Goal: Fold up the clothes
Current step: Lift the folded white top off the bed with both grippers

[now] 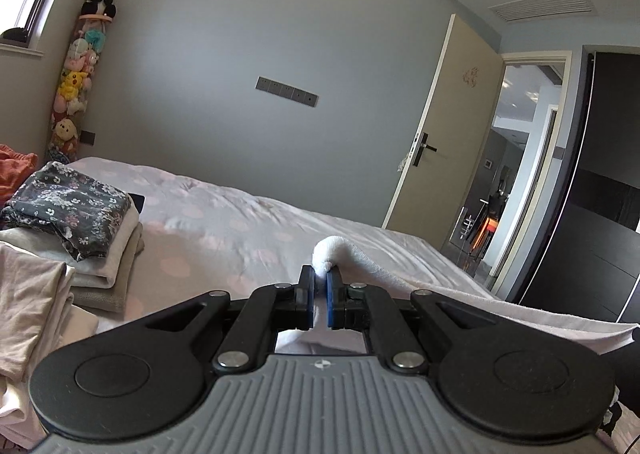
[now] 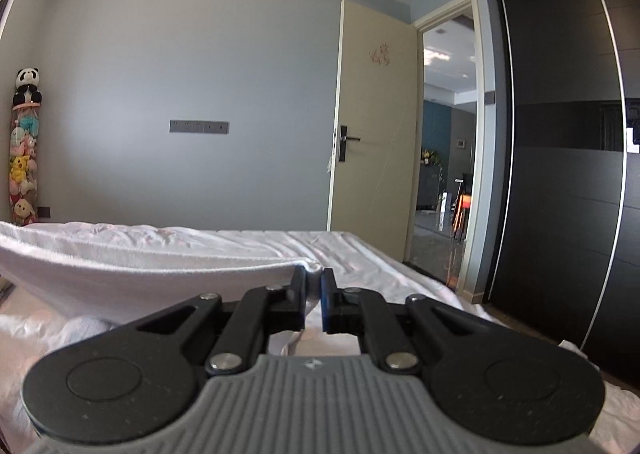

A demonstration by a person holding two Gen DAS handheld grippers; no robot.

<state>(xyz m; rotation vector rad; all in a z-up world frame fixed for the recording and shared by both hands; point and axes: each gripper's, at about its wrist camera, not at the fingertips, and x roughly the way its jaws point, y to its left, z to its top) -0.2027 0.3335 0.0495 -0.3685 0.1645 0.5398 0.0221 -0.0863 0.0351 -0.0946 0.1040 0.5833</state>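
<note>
A white towel-like cloth hangs stretched between both grippers above the bed. My left gripper is shut on one corner of it, and the cloth bunches up just beyond the fingertips. My right gripper is shut on the other corner, and the white cloth runs off to the left in that view, sagging in the middle. Both grippers hold it a little above the bed sheet.
A stack of folded clothes with a dark floral piece on top lies at the left of the bed, beside beige garments. An open door and a dark wardrobe stand at the right. Plush toys hang in the far corner.
</note>
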